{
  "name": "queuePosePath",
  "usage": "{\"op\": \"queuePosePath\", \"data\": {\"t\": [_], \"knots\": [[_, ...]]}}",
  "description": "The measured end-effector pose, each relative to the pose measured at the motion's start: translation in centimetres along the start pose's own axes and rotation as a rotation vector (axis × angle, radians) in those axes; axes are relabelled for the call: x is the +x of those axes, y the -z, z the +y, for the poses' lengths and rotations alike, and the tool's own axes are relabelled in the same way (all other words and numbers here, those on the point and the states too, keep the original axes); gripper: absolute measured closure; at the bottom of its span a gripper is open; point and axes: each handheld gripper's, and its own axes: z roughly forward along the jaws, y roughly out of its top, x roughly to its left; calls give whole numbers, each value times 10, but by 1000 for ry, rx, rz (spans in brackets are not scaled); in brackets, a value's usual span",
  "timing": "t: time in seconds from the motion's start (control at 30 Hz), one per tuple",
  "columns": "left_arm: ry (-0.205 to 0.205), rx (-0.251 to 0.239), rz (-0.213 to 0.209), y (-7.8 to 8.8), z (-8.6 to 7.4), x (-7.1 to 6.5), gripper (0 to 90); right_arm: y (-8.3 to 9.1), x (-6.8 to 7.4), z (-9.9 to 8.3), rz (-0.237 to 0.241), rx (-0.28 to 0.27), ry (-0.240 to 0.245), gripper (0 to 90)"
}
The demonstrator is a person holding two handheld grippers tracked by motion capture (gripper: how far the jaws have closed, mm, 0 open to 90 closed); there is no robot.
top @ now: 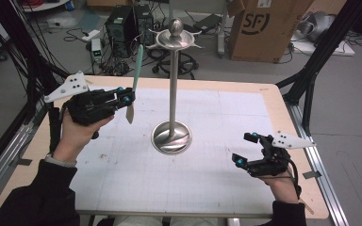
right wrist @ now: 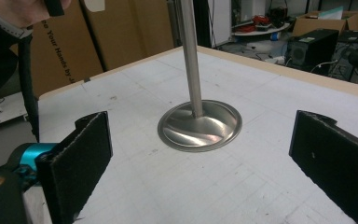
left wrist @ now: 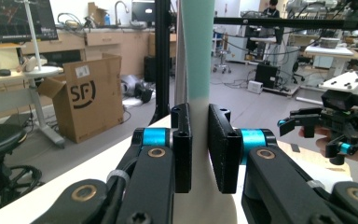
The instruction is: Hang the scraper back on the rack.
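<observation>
A tall metal stand (top: 172,89) with a round base (top: 171,137) and a knobbed top dish (top: 176,37) rises from the middle of the table. My left gripper (top: 125,99) is raised at the left, shut on a long spoon-like utensil (top: 133,87) with a mint-green handle and a cream lower end, held nearly upright. In the left gripper view the utensil (left wrist: 198,51) runs up between the pads (left wrist: 183,149). My right gripper (top: 246,149) is low at the right front, open and empty. Its pads (right wrist: 77,163) frame the stand's base (right wrist: 199,125).
A white gridded mat (top: 217,155) covers the wooden table (top: 283,108). A cardboard box (top: 266,28), computer towers (top: 122,26) and cables sit on the floor beyond. Black frame legs (top: 311,80) stand at the table's right side.
</observation>
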Motion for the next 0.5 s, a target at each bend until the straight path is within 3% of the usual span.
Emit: {"op": "queuePosePath", "data": {"t": [0.17,0.5], "knots": [[3,-13,-6,-9,1,-2,802,1,0,0,3,1,-3,45],[-2,20,4,-17,-2,-1,802,3,0,-1,-2,-1,-7,45]]}}
